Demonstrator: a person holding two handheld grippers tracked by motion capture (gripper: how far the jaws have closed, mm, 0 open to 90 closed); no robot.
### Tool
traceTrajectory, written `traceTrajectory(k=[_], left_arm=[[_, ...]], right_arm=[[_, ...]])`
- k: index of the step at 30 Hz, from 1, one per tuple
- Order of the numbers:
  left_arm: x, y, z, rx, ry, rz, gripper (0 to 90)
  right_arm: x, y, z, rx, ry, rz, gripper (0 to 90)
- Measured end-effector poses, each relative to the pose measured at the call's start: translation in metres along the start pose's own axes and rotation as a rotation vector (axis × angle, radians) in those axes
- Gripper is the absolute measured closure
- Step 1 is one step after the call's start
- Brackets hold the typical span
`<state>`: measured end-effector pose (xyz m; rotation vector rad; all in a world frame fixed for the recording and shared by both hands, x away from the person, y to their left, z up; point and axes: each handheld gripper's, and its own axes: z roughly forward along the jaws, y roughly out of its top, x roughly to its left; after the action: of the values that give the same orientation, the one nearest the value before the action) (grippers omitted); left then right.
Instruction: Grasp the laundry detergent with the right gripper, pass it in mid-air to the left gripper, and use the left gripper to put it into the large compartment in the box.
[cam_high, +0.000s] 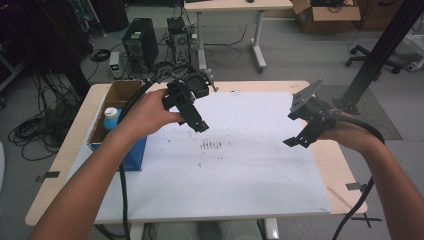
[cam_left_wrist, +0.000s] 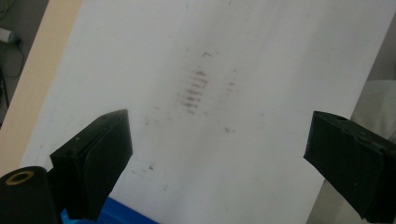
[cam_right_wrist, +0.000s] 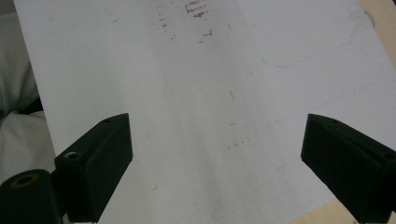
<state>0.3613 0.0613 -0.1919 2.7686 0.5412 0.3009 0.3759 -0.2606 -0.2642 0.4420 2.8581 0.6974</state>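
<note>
White smudged sheet (cam_high: 240, 170) over wooden table (cam_high: 75, 150), both grippers' jaws wide, empty; cable-strewn grey floor (cam_high: 300, 55) behind.

No legible text or labels

- Your left gripper (cam_high: 197, 120) hangs over the left part of the board (cam_high: 240, 170), just right of the cardboard box (cam_high: 122, 92).
- The bottle (cam_high: 110, 119) stands inside that box, at the table's (cam_high: 330, 165) left edge.
- Your right gripper (cam_high: 297, 140) hovers near the board's right edge, well apart from the left one.
- The smudged marks (cam_high: 211, 145) lie on the board between both grippers.
</note>
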Motion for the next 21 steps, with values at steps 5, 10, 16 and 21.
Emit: traceTrajectory(k=[5,10,16,21], left_arm=[[-0.007,0.005,0.005,0.002,-0.013,0.035,7.8],[-0.014,0.010,0.008,-0.007,-0.020,0.068,7.8],[-0.023,0.016,0.012,-0.009,-0.027,0.116,7.8],[-0.029,0.022,0.016,-0.016,-0.032,0.151,7.8]], right_arm=[[-0.002,0.002,0.000,0.000,-0.001,-0.002,8.8],[-0.003,0.007,0.002,0.000,0.000,-0.012,8.7],[-0.004,0.009,0.003,0.002,0.002,-0.011,8.8],[-0.004,0.009,0.004,0.005,0.003,-0.013,8.8]])
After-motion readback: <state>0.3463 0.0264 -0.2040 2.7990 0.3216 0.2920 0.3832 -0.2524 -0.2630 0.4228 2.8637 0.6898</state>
